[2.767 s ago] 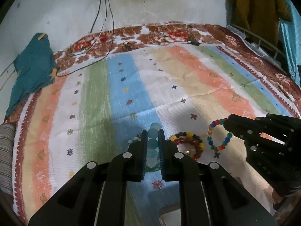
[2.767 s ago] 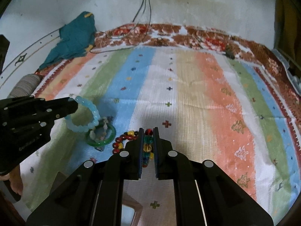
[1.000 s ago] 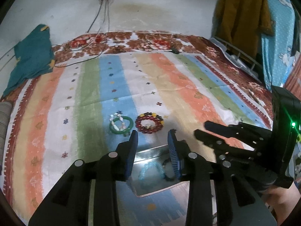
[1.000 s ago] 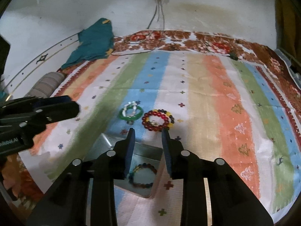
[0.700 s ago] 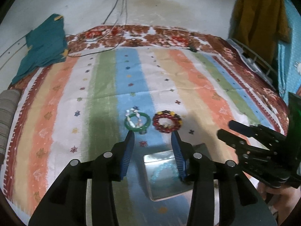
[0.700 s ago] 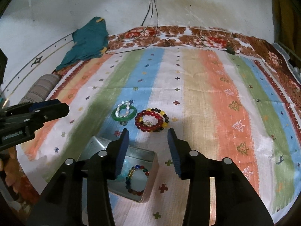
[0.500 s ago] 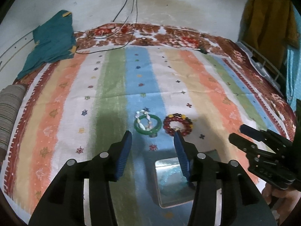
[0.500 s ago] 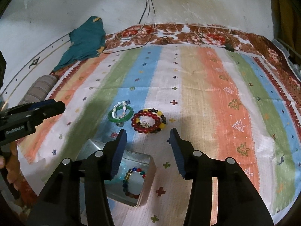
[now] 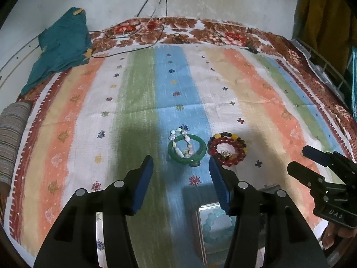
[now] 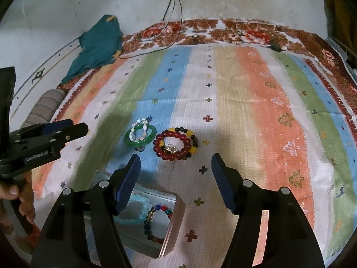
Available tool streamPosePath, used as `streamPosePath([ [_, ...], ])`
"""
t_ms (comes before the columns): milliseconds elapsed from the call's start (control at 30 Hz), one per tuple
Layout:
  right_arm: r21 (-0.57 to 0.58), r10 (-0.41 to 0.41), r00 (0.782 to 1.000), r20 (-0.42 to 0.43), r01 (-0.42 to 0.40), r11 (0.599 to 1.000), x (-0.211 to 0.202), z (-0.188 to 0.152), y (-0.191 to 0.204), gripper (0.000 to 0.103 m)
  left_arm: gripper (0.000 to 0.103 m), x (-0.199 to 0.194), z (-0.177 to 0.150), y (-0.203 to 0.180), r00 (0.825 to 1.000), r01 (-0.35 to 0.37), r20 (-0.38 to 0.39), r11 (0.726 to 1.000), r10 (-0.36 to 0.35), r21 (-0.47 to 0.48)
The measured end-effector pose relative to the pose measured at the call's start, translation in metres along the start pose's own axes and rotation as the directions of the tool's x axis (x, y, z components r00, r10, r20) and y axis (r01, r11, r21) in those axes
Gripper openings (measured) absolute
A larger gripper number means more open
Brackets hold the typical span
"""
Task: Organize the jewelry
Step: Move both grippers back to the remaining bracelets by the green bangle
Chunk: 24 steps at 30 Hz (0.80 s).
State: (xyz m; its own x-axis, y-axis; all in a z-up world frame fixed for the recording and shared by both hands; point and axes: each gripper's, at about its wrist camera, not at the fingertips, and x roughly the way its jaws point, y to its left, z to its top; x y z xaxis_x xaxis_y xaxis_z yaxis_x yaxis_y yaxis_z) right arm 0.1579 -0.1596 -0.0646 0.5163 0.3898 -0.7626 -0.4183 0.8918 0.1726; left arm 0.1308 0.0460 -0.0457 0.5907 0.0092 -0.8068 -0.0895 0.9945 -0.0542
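Note:
A green bangle (image 9: 187, 150) (image 10: 140, 137) with a pale bead string across it lies on the striped bedspread. Beside it, to the right, sits a dark red and yellow bead bracelet (image 9: 227, 148) (image 10: 175, 144). A metal tin (image 10: 173, 220) (image 9: 198, 232) near the front edge holds a pale blue bead bracelet (image 10: 133, 212) (image 9: 214, 225) and a multicoloured bead bracelet (image 10: 156, 221). My left gripper (image 9: 180, 167) hovers just short of the bangle, its jaws opening and empty. My right gripper (image 10: 175, 163) hovers just short of the red bracelet, jaws opening, nothing between them.
A teal cloth (image 9: 62, 44) lies at the bed's far left corner by the wall. Black cables (image 9: 133, 31) trail from the wall onto the bedspread. A striped bolster (image 9: 12, 138) rests at the left edge. A hand (image 10: 13, 198) holds the left gripper.
Both grippers dropped their bracelets into the tin, then opened wider and moved forward over the bedspread toward the green bangle and the red bracelet.

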Motion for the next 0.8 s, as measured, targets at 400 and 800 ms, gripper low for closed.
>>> streamPosePath([
  [400,-0.014,-0.022,0.998,-0.054,0.021,1.0,0.026,0.001,-0.002,0.066,0.055,0.035,0.013,0.003,0.999,-0.032,-0.036,0.999,0.031,-0.03],
  [800,-0.02,-0.015,0.997,-0.073,0.014,1.0,0.047,0.01,0.0,0.066,0.058,0.058,0.022,0.012,0.997,-0.049,-0.064,0.998,0.047,-0.043],
])
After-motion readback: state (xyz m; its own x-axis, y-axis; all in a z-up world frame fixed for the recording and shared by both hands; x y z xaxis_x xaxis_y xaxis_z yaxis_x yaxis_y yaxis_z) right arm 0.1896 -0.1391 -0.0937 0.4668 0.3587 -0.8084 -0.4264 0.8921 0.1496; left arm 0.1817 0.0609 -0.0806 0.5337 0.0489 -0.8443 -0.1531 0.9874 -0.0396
